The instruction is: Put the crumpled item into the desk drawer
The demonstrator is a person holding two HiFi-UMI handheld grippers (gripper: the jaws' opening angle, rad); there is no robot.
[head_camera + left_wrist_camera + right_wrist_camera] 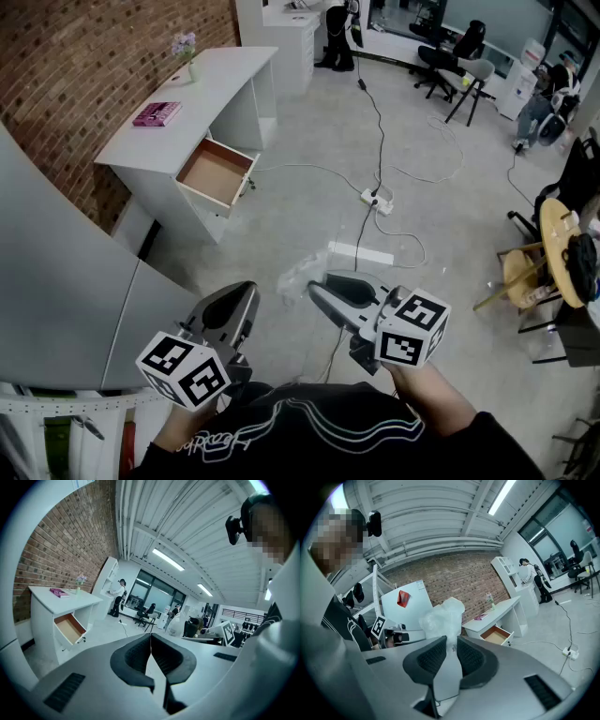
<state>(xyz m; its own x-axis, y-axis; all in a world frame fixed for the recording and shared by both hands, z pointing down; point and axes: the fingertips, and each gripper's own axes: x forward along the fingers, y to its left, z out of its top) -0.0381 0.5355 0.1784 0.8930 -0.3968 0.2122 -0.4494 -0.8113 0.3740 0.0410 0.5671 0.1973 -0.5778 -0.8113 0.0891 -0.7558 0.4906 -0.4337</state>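
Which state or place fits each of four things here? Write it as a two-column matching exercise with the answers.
1. crumpled clear plastic item
2. brown-lined desk drawer
3. flat pink book
4. left gripper

a. jaws together, nothing between them
b. lying on the white desk top
c. pulled open
d. clamped in the right gripper

Pairs: 1-d, 2-c, 3-b, 4-a

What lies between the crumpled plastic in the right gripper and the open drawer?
In the head view, only bare grey floor separates the crumpled plastic held by the right gripper from the open drawer.
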